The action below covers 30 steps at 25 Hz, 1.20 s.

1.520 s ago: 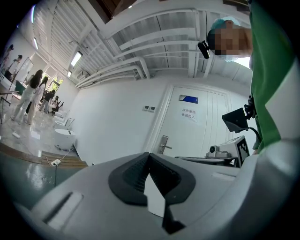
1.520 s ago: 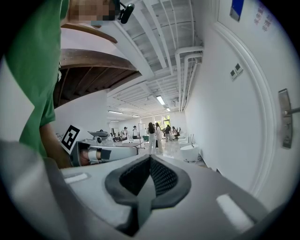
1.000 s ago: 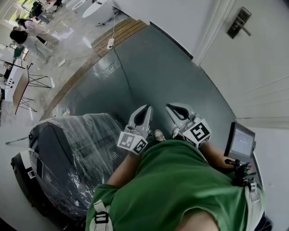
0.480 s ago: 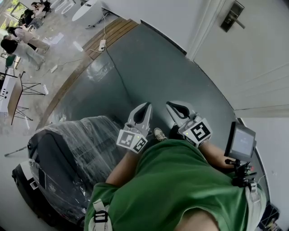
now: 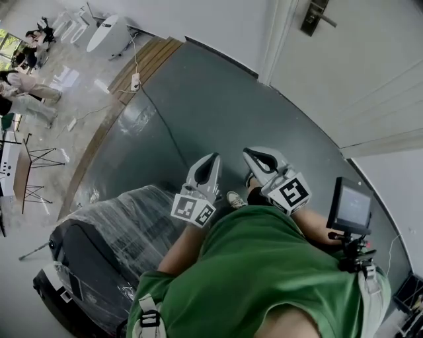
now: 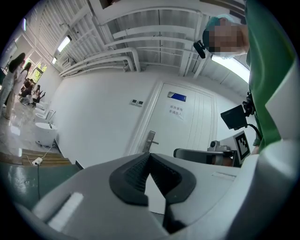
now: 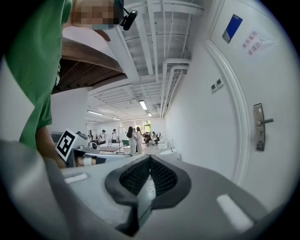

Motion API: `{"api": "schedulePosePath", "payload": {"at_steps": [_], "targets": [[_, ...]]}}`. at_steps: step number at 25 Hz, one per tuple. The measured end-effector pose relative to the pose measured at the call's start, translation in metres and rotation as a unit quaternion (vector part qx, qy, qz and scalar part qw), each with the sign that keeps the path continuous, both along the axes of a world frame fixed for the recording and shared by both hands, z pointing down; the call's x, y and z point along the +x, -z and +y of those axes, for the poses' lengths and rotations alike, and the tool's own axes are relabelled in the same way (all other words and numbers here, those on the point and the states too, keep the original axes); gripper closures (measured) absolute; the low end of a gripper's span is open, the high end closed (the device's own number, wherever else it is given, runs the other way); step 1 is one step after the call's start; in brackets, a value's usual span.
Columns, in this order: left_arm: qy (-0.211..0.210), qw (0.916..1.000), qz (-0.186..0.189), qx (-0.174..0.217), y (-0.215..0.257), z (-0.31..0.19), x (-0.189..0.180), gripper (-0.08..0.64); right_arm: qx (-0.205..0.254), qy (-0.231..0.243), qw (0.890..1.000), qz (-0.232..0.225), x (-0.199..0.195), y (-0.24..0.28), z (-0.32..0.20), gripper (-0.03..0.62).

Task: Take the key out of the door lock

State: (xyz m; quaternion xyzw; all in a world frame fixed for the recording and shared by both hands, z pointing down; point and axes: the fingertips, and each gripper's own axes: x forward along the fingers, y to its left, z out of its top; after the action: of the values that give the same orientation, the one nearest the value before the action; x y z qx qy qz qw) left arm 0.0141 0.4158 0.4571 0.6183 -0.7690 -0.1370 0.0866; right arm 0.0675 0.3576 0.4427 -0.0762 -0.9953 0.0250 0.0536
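Both clenched on nothing, left gripper [image 5: 212, 159] and right gripper [image 5: 248, 154] hang side by side over the grey floor [image 5: 218, 99], well apart from the door lock [image 5: 314, 16] on the white door [image 5: 350, 76], key too small to see.

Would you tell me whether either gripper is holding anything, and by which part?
Nothing is held. The left gripper and right gripper are both shut with nothing between their jaws; the door lock is untouched.

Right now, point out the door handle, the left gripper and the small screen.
door handle [image 5: 314, 16], head view, its metal plate.
left gripper [image 5: 213, 159], head view, between its fingertips.
small screen [image 5: 351, 205], head view, its face.
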Motion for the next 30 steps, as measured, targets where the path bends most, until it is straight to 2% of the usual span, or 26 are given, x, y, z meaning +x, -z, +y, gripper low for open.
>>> {"api": "schedulePosePath", "payload": {"at_steps": [8,13,18,30], "targets": [[-0.048,0.9988,-0.01,0.001,0.008,-0.061,-0.01,0.561,-0.002,-0.055,0.998,-0.01,0.0,0.004,-0.058,0.591],[-0.081,0.9966,-0.014,-0.002,0.017,-0.148,-0.017,0.561,-0.007,-0.084,0.996,-0.015,-0.007,0.011,-0.14,0.591],[-0.112,0.9935,-0.021,-0.005,0.021,-0.197,-0.024,0.561,-0.012,-0.115,0.993,-0.024,-0.01,0.015,-0.185,0.591],[-0.16,0.9867,-0.029,-0.001,0.031,-0.299,-0.01,0.561,-0.014,-0.169,0.985,-0.029,0.011,0.017,-0.285,0.591]]}}
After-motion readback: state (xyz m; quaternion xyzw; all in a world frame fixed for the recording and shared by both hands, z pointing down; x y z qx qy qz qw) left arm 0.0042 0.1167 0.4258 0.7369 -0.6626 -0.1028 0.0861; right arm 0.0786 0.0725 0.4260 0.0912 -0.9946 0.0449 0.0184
